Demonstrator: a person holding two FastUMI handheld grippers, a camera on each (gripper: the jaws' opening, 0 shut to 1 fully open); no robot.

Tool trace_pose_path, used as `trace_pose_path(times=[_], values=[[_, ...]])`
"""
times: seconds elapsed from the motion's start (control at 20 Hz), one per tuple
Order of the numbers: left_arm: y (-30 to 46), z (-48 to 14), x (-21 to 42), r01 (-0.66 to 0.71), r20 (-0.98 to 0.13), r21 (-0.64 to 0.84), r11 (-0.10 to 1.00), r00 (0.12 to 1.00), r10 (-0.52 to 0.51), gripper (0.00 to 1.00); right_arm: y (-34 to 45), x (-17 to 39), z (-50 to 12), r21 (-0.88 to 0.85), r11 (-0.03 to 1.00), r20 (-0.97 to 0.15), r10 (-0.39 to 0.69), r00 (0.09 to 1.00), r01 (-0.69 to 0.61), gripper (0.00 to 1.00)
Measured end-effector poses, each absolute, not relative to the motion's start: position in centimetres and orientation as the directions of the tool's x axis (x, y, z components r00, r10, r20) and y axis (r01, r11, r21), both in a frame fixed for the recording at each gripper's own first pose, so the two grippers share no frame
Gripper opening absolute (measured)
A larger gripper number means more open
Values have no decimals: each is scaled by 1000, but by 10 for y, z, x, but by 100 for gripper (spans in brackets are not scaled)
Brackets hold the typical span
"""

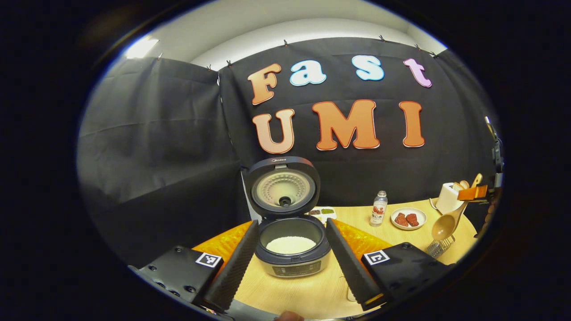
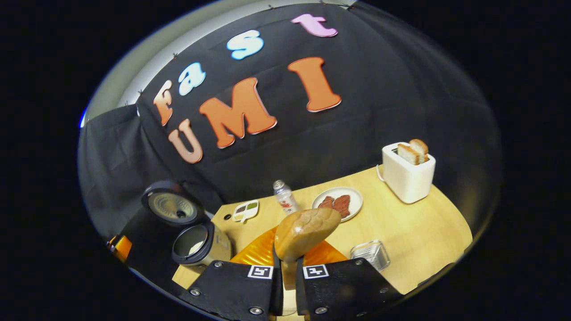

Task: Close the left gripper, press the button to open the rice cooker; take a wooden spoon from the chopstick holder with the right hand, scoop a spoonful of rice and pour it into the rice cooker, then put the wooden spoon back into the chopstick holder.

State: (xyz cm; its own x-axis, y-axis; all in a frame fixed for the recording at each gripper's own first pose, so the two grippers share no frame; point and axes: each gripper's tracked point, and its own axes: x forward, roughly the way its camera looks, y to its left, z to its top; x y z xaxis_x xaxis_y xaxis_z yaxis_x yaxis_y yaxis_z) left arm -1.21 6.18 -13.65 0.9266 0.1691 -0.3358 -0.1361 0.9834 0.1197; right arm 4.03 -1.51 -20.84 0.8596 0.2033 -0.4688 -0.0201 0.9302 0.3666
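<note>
Right gripper (image 2: 285,272) clamped tight on the neck of the wooden spoon (image 2: 305,232), fingers pressed in from both sides, bowl sticking up and forward just past the tips and tilted a little right. Below and right of the bowl, on the wooden table (image 2: 415,232), the wire chopstick holder (image 2: 369,254), apart from the spoon. Orange mat (image 2: 258,252) just behind the fingers. Further back, a plate of red meat pieces (image 2: 337,203), a small bottle (image 2: 284,196), a little divided dish (image 2: 246,210), and a white toaster (image 2: 408,174) with two slices of bread poking out at the far right. Over on the left, the rice cooker (image 2: 200,245) with lid flipped up. Left gripper (image 1: 290,254) spread wide, nothing between the fingers, the two pads framing the rice cooker (image 1: 292,247) either side without touching it. Lid (image 1: 283,187) standing upright, white rice (image 1: 291,244) lying in the inner pot. Off to the right in the left gripper view, the wooden spoon (image 1: 446,223) held above the chopstick holder (image 1: 440,246), bowl down.
</note>
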Motion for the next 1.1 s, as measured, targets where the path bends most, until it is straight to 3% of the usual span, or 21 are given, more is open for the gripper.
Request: trace_pose_path(times=[0.2, 0.5, 0.55, 0.6, 0.65, 0.7, 0.8, 0.85, 0.9, 1.05, 1.1], values=[[87, -141, -27, -166, -352, 120, 979, 915, 198, 89, 39, 25, -245, 252, 958, -520, 252, 816, -136, 11], [113, -152, -47, -218, -384, 148, 965, 886, 259, 89, 65, 25, -300, -34, 968, -560, 188, 807, -249, 11], [116, -153, -48, -228, -388, 147, 963, 882, 268, 100, 66, 25, -306, -97, 961, -557, 164, 814, -260, 11], [120, -155, -49, -237, -393, 147, 960, 877, 277, 89, 69, 24, -310, -143, 950, -549, 158, 821, -278, 11], [123, -156, -52, -245, -396, 149, 958, 873, 285, 89, 74, 23, -315, -182, 939, -545, 150, 825, -291, 11], [126, -158, -53, -252, -398, 155, 955, 869, 294, 100, 79, 20, -320, -226, 924, -540, 145, 829, -308, 10], [132, -158, -53, -263, -402, 163, 951, 862, 308, 100, 87, 21, -326, -318, 887, -513, 135, 848, -334, 10], [134, -158, -52, -267, -406, 163, 950, 859, 312, 94, 89, 18, -331, -355, 871, -502, 129, 855, -339, 11], [135, -160, -52, -273, -407, 162, 948, 857, 316, 100, 92, 16, -336, -381, 858, -499, 122, 858, -344, 11], [135, -162, -47, -280, -416, 161, 946, 850, 322, 100, 92, 7, -361, -430, 833, -519, 88, 850, -349, 11], [137, -164, -47, -280, -417, 163, 946, 849, 323, 94, 96, 14, -357, -459, 821, -486, 88, 870, -339, 11]])
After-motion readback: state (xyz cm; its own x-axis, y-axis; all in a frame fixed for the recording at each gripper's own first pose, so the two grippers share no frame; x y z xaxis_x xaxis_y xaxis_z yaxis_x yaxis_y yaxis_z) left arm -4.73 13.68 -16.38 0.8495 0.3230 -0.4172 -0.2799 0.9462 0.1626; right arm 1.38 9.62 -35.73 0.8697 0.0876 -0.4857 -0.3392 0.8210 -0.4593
